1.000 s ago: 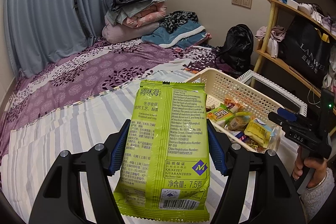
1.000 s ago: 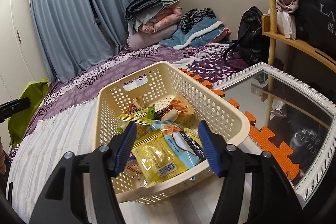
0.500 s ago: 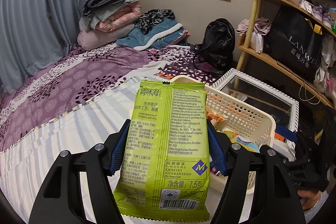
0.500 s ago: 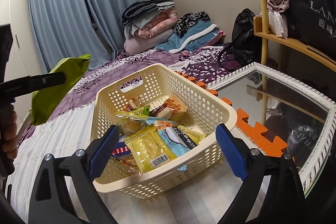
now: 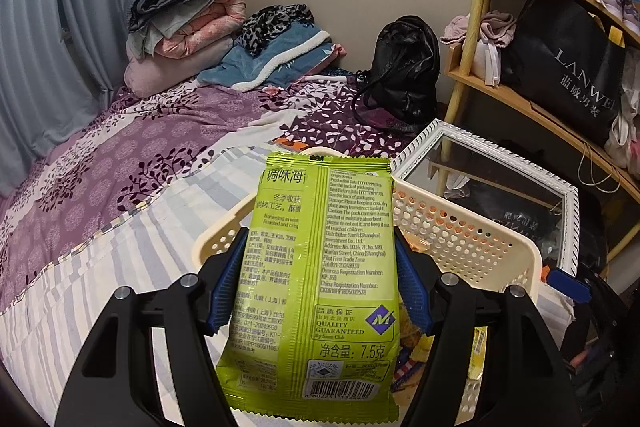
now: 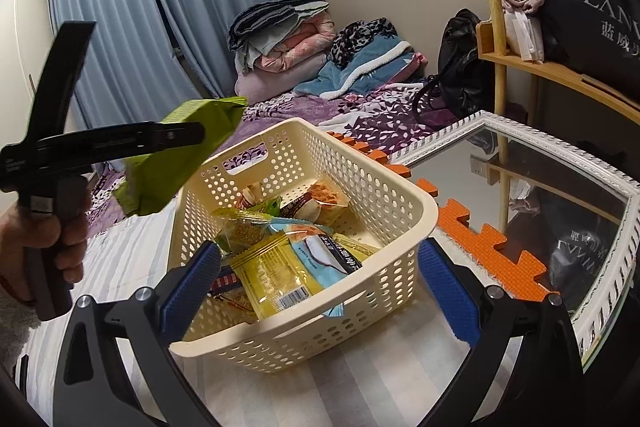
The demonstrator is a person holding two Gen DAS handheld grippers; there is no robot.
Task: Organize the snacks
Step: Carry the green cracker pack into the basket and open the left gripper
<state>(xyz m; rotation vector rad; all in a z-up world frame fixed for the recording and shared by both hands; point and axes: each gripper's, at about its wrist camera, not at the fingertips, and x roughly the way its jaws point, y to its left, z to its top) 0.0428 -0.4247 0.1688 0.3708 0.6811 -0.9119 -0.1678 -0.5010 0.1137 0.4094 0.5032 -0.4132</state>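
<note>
A green snack packet (image 5: 316, 267) stands upright between the blue pads of my left gripper (image 5: 320, 247), which is shut on it. In the right wrist view the green snack packet (image 6: 180, 155) hangs in the left gripper (image 6: 172, 137) above the left rim of the cream perforated basket (image 6: 304, 331). Several snacks lie in the basket, among them a yellow packet (image 6: 272, 271) and a light-blue one (image 6: 324, 255). My right gripper (image 6: 318, 251) hovers at the basket's near wall. Its jaws are opening wide and hold nothing.
The basket (image 5: 460, 239) sits on a striped sheet on the bed. A white-framed mirror (image 6: 560, 195) and an orange foam mat (image 6: 488, 247) lie to its right. A wooden shelf (image 5: 520, 103), a black backpack (image 5: 404, 67) and folded blankets (image 5: 188, 27) stand behind. A hand (image 6: 68, 227) grips the left tool.
My left gripper has carried the green packet right, up to the basket. The right jaws have spread wide apart, away from the yellow packet in the basket.
</note>
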